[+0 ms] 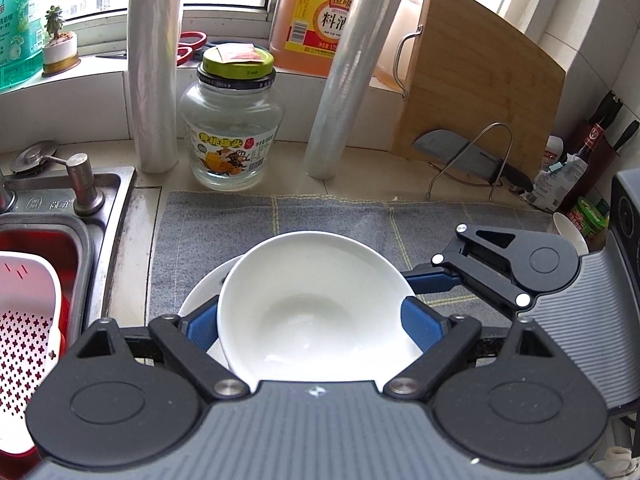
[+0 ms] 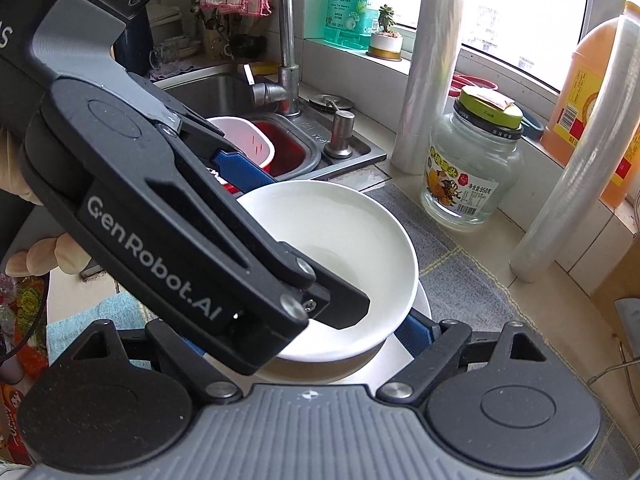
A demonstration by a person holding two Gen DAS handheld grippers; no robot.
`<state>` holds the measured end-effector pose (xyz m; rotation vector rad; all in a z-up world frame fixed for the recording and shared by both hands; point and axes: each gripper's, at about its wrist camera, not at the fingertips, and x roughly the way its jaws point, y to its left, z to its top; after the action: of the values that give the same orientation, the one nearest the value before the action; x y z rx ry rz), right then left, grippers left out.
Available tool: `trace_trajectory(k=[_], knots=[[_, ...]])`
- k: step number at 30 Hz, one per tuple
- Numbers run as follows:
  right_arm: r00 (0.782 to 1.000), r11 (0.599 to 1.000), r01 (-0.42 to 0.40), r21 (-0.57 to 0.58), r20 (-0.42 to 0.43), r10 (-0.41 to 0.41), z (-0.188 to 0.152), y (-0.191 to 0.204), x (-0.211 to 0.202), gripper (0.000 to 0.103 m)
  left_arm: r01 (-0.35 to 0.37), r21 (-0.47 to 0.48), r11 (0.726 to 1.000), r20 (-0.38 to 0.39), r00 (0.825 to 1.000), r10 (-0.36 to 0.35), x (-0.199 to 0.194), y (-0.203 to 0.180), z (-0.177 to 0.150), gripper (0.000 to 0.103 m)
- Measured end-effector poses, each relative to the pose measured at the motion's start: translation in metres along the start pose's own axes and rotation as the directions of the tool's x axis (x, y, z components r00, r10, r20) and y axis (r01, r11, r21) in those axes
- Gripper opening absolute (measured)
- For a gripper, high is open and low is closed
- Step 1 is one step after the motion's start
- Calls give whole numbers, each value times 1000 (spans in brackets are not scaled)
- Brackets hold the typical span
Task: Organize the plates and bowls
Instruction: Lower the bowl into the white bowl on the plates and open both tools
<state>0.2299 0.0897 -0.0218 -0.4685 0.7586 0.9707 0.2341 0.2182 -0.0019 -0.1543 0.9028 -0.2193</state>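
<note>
Left gripper: black linkage arms joined by silver rivets, round black pivot housings, a grey ribbed body and blue rubber finger pads; white lettering "GenRobot.AI" runs along one arm in the right wrist view. Right gripper: the same black-and-grey build, with blue pads and silver pins; a small cross mark sits on its ribbed grey deck.

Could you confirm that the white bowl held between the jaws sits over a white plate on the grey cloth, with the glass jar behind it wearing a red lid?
Nearly right, but the lid is not red. The glass jar has a yellow-green lid, as the left wrist view shows. The rest stands: the white bowl sits over the white plate on the grey cloth.
</note>
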Motion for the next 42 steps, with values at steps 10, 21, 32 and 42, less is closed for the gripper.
trace_trajectory(k=[10, 21, 32, 42], knots=[[1000, 1000, -11, 7, -10, 11, -1, -2, 2, 93, -1, -2, 1000, -19, 1000, 1, 4, 0, -1, 91], [1000, 1000, -17, 3, -15, 17, -1, 0, 3, 97, -5, -12, 1000, -13, 1000, 5, 3, 3, -2, 91], [1000, 1000, -22, 13, 13, 22, -3, 0, -4, 103, -16, -18, 1000, 55, 998, 17, -8, 5, 2, 95], [996, 999, 50, 0, 76, -50, -30, 1, -35, 103, -82, -27, 996, 173, 981, 85, -34, -6, -16, 100]])
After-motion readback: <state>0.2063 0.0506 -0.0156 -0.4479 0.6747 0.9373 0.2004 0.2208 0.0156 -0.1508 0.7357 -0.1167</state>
